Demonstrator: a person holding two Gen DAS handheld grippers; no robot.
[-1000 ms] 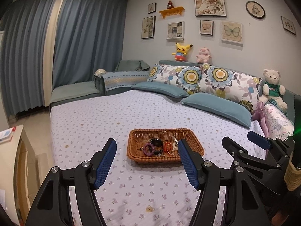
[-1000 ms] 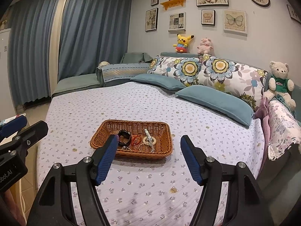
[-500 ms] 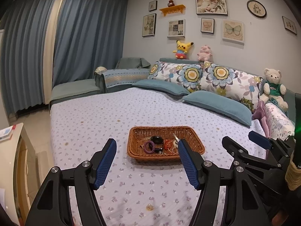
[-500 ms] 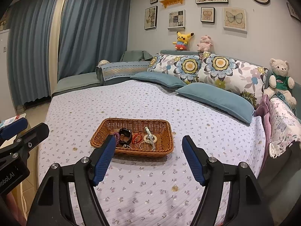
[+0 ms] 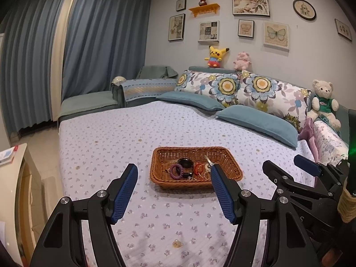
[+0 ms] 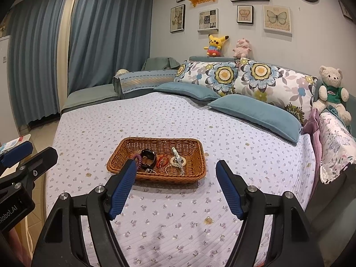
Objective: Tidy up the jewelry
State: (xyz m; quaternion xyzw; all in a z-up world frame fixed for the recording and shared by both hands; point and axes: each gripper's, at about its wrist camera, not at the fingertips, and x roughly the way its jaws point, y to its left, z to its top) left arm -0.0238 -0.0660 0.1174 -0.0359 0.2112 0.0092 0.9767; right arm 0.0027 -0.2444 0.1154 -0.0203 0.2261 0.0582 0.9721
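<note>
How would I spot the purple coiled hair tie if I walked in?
Find the wicker basket in the middle of the bed. The purple coiled hair tie lies at the left end of the jumble inside, beside a black band; it alone is a purple spiral.

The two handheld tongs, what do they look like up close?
Both the left tongs and right tongs have glossy black angular frames with silver pivot bolts and blue ribbed finger pads. White "Robot.AI" lettering marks the left body.
</note>
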